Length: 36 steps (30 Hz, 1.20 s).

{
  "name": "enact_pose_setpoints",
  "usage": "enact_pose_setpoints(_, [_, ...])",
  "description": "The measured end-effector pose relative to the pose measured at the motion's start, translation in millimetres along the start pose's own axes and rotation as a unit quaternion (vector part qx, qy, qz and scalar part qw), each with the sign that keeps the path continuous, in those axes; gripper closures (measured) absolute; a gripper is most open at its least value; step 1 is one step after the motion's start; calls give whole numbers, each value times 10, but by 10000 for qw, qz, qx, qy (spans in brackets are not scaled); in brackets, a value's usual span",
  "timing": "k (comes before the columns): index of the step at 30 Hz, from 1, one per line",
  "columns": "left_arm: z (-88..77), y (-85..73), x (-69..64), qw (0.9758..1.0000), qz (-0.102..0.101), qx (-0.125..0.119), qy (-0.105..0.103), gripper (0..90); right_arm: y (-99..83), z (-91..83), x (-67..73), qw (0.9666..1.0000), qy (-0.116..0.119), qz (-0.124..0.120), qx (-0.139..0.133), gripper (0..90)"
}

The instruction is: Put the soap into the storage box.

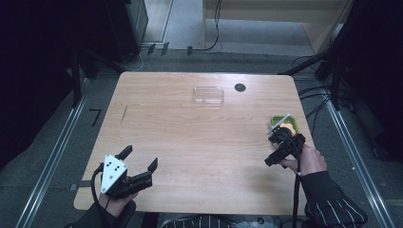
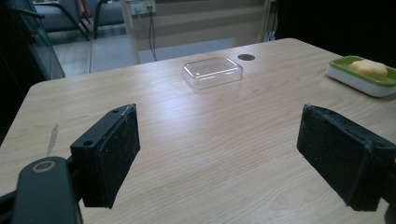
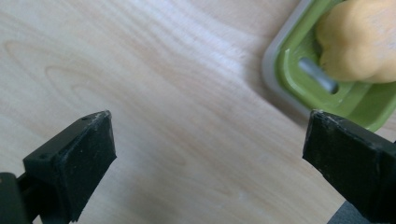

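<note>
The right gripper (image 1: 279, 147) hovers just beside the green dish (image 1: 284, 124) at the right edge of the table (image 1: 190, 142), its jaws spread wide with bare wood between them; they pinch nothing and touch nothing. The left gripper (image 1: 139, 160) sits over the near left corner of the table, jaws likewise wide apart and empty.

From the right gripper view, the green dish (image 3: 327, 88) lies close ahead of one jaw, with a pale grey outer rim, a yellow-orange lump (image 3: 362, 39) in it and a short grey metal rod (image 3: 318, 74) poking out from under the lump. The high view shows the rod as a thin sliver lying across the dish.

The left gripper view shows the dish from the side, white below and green on top, and a clear plastic box (image 2: 213, 72) farther back beside a dark round spot (image 2: 246, 57).
</note>
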<state>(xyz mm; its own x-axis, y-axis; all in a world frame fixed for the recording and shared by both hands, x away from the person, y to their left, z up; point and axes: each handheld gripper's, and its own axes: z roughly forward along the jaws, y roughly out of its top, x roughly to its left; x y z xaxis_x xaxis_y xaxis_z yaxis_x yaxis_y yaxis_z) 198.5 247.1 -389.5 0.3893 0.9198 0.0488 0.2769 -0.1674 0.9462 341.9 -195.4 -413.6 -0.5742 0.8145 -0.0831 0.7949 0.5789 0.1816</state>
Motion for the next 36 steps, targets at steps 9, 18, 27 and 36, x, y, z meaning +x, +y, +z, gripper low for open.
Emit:
enact_pose_setpoints(9, [2, 1, -1, 10000, 7, 10, -3, 137, -205, 46, 212, 9998, -40, -178, 87, 24])
enact_pose_setpoints(18, [2, 1, -3, 10000, 8, 7, -4, 137, -459, 176, 342, 9994, 24, -227, 240, 24])
enact_pose_setpoints(27, [4, 2, -6, 10000, 23, 15, -8, 137, -701, 244, 464, 9990, 152, -277, 314, 24])
enact_pose_setpoints(36, [10, 6, -10, 10000, 16, 11, -3, 137, -759, 292, 492, 9987, 195, -375, 302, 24])
